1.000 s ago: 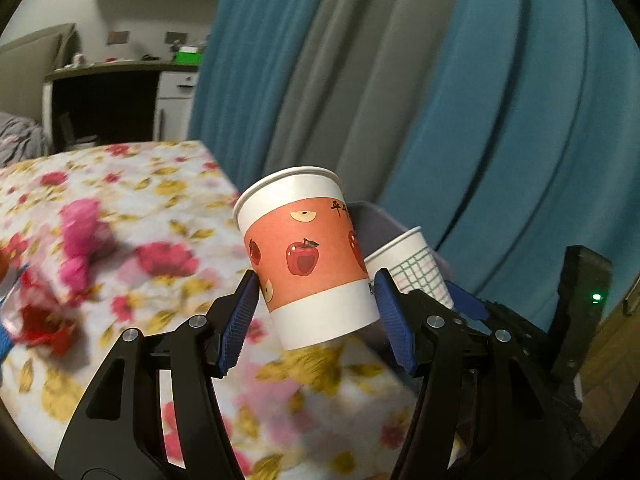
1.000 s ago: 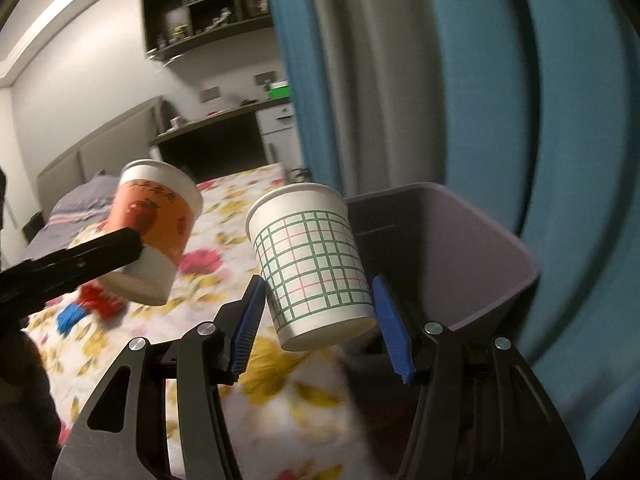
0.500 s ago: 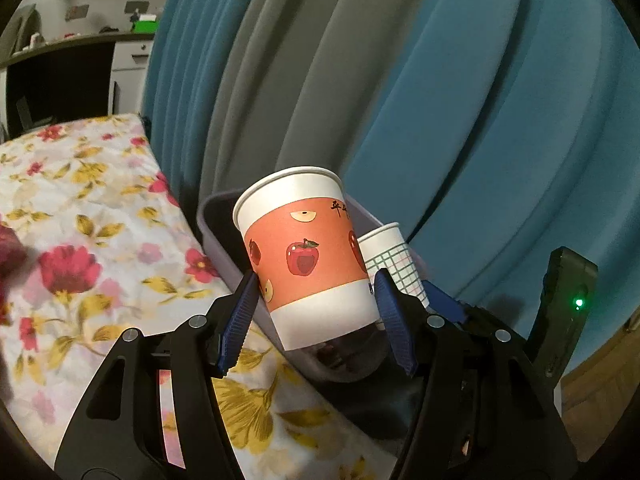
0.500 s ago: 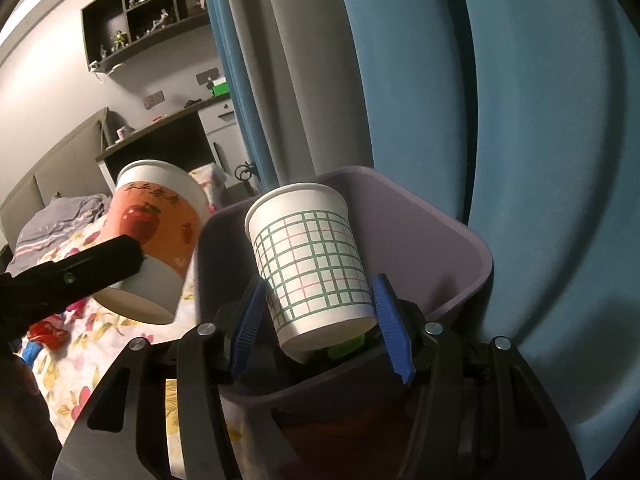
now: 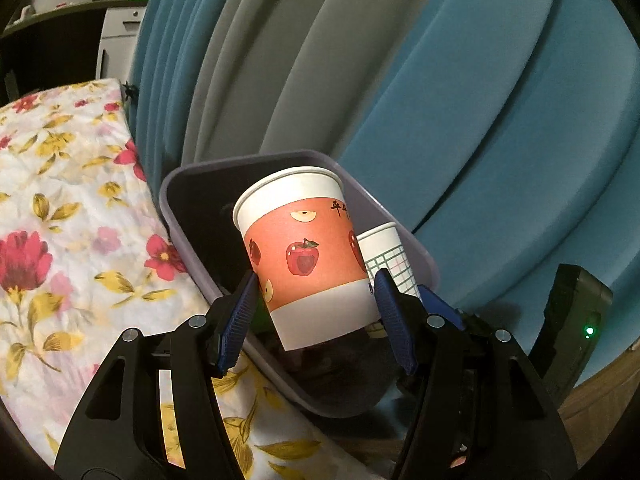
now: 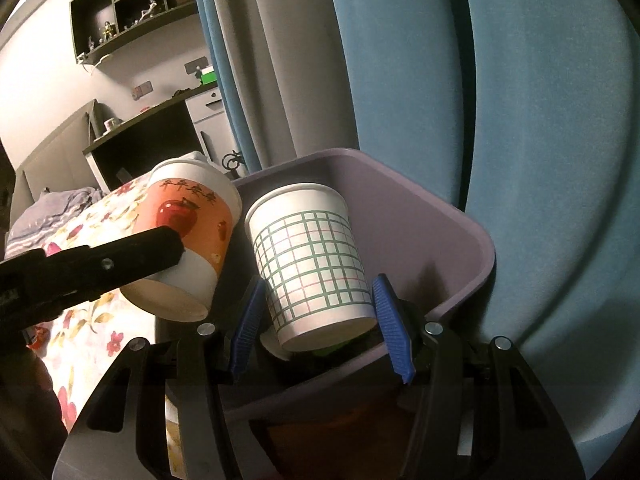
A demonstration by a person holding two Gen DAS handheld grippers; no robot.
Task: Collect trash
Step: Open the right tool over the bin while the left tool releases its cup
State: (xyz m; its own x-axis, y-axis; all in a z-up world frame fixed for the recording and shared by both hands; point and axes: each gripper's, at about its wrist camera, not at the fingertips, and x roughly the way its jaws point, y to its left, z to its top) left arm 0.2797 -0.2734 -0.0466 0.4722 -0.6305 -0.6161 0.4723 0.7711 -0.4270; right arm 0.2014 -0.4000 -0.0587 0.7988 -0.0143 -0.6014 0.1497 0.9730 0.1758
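Right wrist view: our right gripper [image 6: 318, 326] clamps the checked cup [image 6: 312, 268] mid-frame above the purple bin [image 6: 460, 240]; our left gripper [image 5: 316, 320] grips the apple cup [image 5: 304, 256]. Only release remains.

A grid cup [image 6: 311, 264] is being gripped by the right gripper [image 6: 318, 326] over the bin [image 6: 460, 248]. An apple cup [image 6: 186, 236], tilted, is being held just beside it by the left gripper [image 6: 80, 268], at the bin's left edge. Behind, a floral bedspread [image 6: 88, 316] and curtains [image 6: 400, 60] are being shown.
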